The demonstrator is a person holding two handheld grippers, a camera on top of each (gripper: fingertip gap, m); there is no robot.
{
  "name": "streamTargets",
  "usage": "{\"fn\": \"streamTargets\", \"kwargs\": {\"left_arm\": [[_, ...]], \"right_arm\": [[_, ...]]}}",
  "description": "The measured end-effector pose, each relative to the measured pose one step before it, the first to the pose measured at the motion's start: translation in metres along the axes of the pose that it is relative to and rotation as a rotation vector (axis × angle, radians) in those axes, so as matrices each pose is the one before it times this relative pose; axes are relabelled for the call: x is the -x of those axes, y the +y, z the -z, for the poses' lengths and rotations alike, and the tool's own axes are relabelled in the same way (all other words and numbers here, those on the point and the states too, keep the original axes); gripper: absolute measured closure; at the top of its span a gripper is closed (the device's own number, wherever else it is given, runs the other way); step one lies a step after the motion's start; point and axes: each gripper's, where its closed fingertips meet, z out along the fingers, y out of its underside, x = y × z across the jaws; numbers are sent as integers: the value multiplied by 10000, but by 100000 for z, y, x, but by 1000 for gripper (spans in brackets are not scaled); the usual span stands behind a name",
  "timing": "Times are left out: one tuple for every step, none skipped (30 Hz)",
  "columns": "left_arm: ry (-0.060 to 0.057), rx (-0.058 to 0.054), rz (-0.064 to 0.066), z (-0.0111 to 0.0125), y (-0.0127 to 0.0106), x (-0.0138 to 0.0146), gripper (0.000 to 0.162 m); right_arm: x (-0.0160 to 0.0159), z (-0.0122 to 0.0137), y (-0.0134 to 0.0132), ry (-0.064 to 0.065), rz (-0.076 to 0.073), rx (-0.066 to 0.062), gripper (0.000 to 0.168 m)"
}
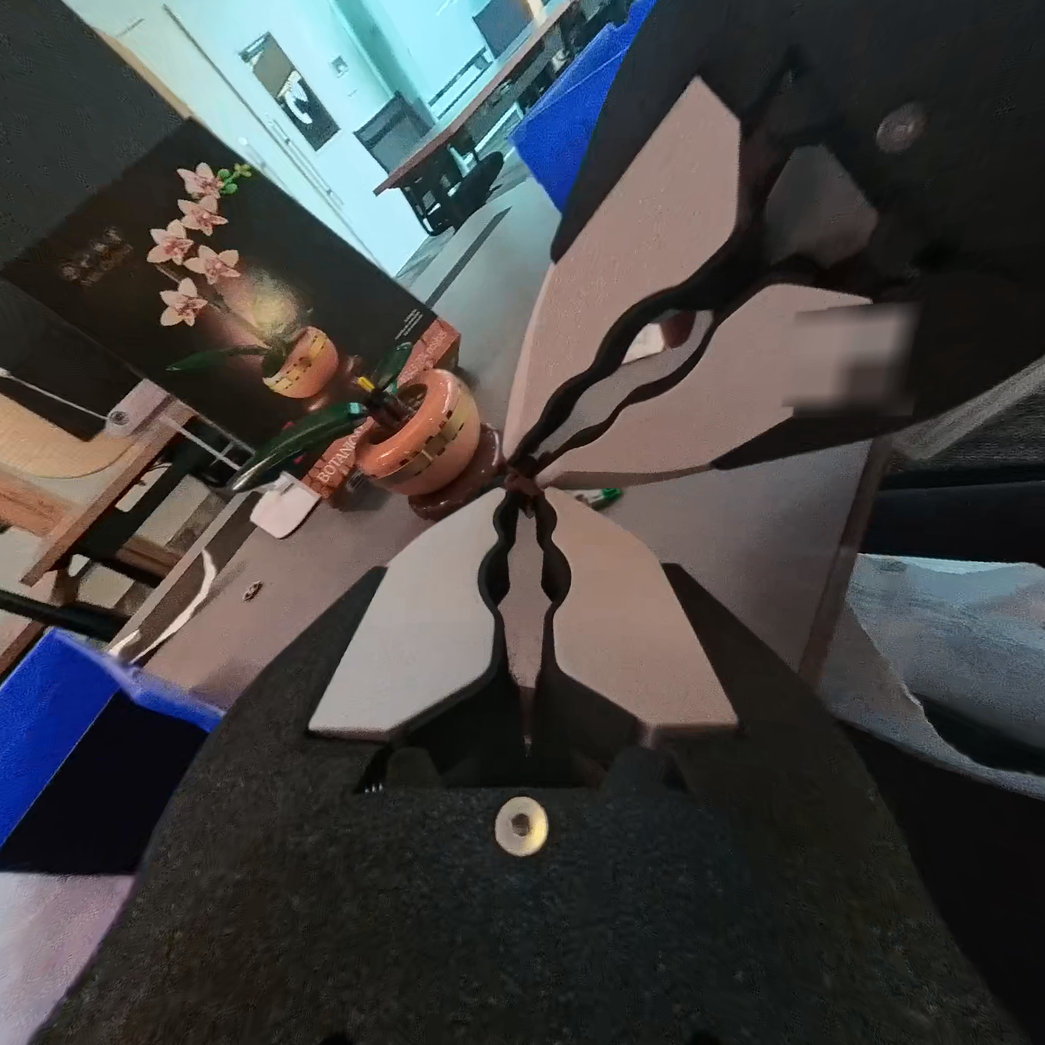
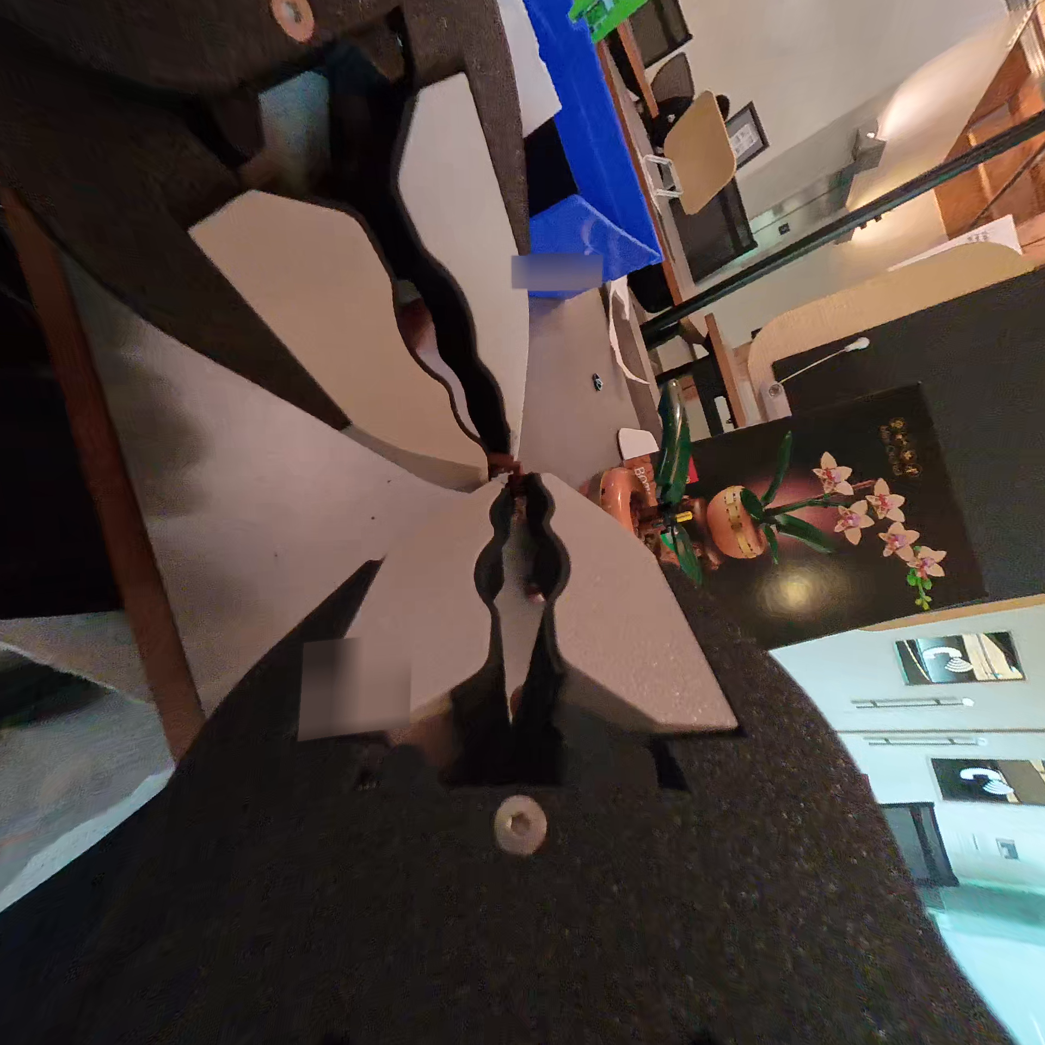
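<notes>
printed lettering stands on the reddish side of the dark flower-picture box [image 1: 390, 452] at nine o'clock, behind the pot [image 1: 421, 438]; gold marks top its front.

Mounted on each wrist, tilted, looking along own fingers [image 1: 616, 639] [image 2: 430, 616], very close above counter [image 1: 350, 571] [image 2: 571, 350]. Opposed headings; shared: meeting fingertips, brick pot [image 1: 421, 438] [image 2: 619, 495], dark box [image 1: 226, 271] [image 2: 848, 509].

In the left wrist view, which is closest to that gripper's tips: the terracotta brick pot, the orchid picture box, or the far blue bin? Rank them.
1. Terracotta brick pot, just left of the left gripper tips.
2. Orchid picture box, standing behind the pot, farther left.
3. Blue bin, far back, upper centre.
</notes>
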Motion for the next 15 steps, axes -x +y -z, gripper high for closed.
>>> {"fn": "streamTargets", "kwargs": {"left_arm": [[-320,172,-72,-2,26,345,156],[-132,125,185,-12,69,254,157],[32,89,311,-16,174,213,157],[55,96,277,-21,226,289,158],[-142,114,229,-19,225,468,159],[-1295,266,-374,334,519,2308,160],[-1575,317,-343,688,839,3601,160],[-2,225,835,311,652,1945,159],[788,-219,961,418,-747,-180,160],[312,-383,-286,197,-1176,-1294,159],[123,-108,-848,-271,-672,-1673,159],[203,-75,-423,-406,-327,-1415,159],[137,-107,-52,-263,26,-691,159],[197,73,74,-104,485,-332,159],[337,175,146,21,660,-339,159]], "right_arm": [[-152,-167,-35,138,-113,106,163],[-115,-149,-98,59,-176,-21,163],[101,-84,20,-51,-372,7,163],[163,-172,144,-19,-220,126,161],[123,-68,-56,97,-174,43,161],[744,58,784,-231,52,550,168],[397,115,1199,48,-28,392,168],[458,301,608,-195,-688,-247,168],[142,220,156,-312,-902,-292,168],[-331,-48,-122,-148,-521,-115,168],[-520,-151,-783,-113,-523,-470,168],[-498,-177,-827,-188,-652,-478,168],[-246,-153,-492,-336,-550,-259,168],[-149,-106,-49,-351,-534,-56,168],[-351,19,213,-193,-576,11,168]]}}
